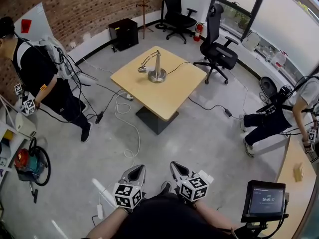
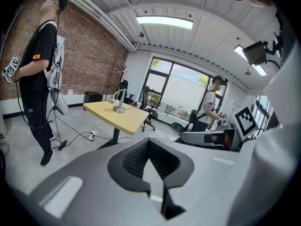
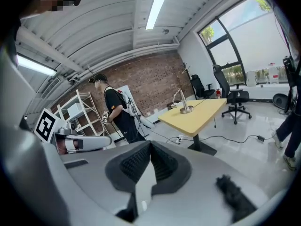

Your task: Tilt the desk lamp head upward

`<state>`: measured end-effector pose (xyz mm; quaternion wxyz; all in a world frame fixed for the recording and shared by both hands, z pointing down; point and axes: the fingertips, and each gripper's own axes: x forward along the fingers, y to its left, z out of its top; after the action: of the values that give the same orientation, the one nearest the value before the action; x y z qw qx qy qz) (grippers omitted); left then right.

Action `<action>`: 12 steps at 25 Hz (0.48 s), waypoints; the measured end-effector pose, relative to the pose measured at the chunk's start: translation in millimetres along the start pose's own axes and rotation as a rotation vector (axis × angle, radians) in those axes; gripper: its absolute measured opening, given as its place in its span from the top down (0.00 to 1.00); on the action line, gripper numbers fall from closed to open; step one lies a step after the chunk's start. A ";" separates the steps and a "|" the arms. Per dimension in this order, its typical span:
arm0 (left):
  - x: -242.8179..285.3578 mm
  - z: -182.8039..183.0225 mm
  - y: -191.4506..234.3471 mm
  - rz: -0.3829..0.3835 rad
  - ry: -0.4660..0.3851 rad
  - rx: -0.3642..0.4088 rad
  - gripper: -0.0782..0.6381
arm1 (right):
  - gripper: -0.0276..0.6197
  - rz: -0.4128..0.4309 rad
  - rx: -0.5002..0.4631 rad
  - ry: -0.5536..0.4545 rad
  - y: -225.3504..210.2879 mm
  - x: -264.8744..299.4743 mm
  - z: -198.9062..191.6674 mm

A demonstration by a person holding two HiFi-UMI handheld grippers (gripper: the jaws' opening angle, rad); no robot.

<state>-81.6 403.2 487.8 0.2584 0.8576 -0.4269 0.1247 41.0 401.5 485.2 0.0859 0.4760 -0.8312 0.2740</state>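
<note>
Well, both claws are clenched on nothing: the left claw (image 1: 134,172) and right claw (image 1: 177,170) sit close in front of me. The desk lamp (image 1: 157,66) stands well ahead on the yellow desk (image 1: 167,101), roughly on the line between them. Its post is upright and its arm slopes down leftward to the lamp head (image 1: 142,69), low over the desk, so I judge the left claw handier. Grey floor (image 1: 209,148) strewn with cables (image 1: 124,118) lies between; a brick wall (image 1: 89,9), windows (image 1: 284,19) and office chairs (image 1: 217,49) ring the room.
</note>
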 end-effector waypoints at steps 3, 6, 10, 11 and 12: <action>19.2 3.4 -7.7 0.016 0.009 -0.007 0.88 | 0.95 0.005 0.011 0.003 -26.2 1.3 6.7; 34.5 3.2 -7.8 0.034 0.026 -0.026 0.88 | 0.95 0.006 0.028 0.015 -46.8 4.7 6.6; 47.8 7.5 -1.6 0.046 0.039 -0.023 0.88 | 0.95 0.012 0.054 0.033 -55.9 13.5 2.2; 52.0 9.1 0.9 0.043 0.043 -0.022 0.88 | 0.95 0.010 0.060 0.036 -58.2 18.6 2.8; 56.6 10.2 4.0 0.038 0.050 -0.021 0.88 | 0.95 0.007 0.066 0.038 -60.7 24.1 4.3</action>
<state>-50.7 357.7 505.2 0.2757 0.8432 -0.4376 0.1463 79.6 357.2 514.1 0.0850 0.4706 -0.8216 0.3104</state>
